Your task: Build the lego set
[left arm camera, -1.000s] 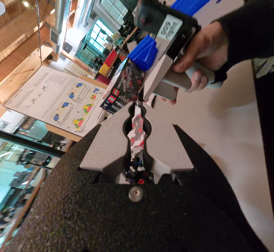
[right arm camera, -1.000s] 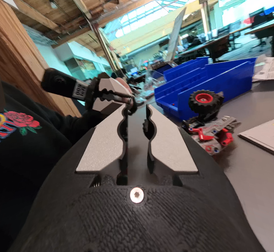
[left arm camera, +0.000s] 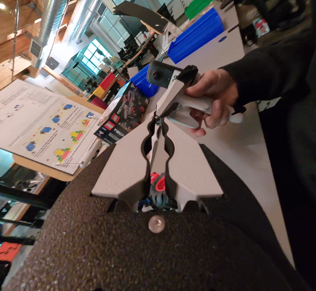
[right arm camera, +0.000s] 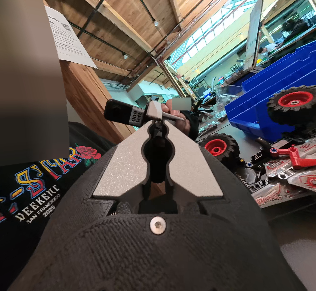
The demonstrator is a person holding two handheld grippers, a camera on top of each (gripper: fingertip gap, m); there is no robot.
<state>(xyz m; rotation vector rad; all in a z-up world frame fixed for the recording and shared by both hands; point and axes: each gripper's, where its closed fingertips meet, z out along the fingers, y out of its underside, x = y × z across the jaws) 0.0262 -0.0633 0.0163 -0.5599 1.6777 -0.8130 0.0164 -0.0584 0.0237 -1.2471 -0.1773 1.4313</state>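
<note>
Near: right gripper [right arm camera: 158,123] jaws, apart a second earlier, had closed, tips clamped on small dark grey lego piece [right arm camera: 157,126]. Left gripper [left arm camera: 158,122] tip-to-tip, jaws pinched on the same piece. Likely handover or joining of parts in mid-air.

Right: grey-and-red lego truck with black tyres [right arm camera: 282,171] lay on grey table [right arm camera: 290,257], untouched.

Far right: blue plastic bins [right arm camera: 256,111], contents hidden.

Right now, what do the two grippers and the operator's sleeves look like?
Both grippers, left gripper and right gripper, match: light grey angular fingers with wavy black inner pads, textured black body, silver centre screw, and a black camera with a white tag. Pale grey handle; black sleeve.
</note>
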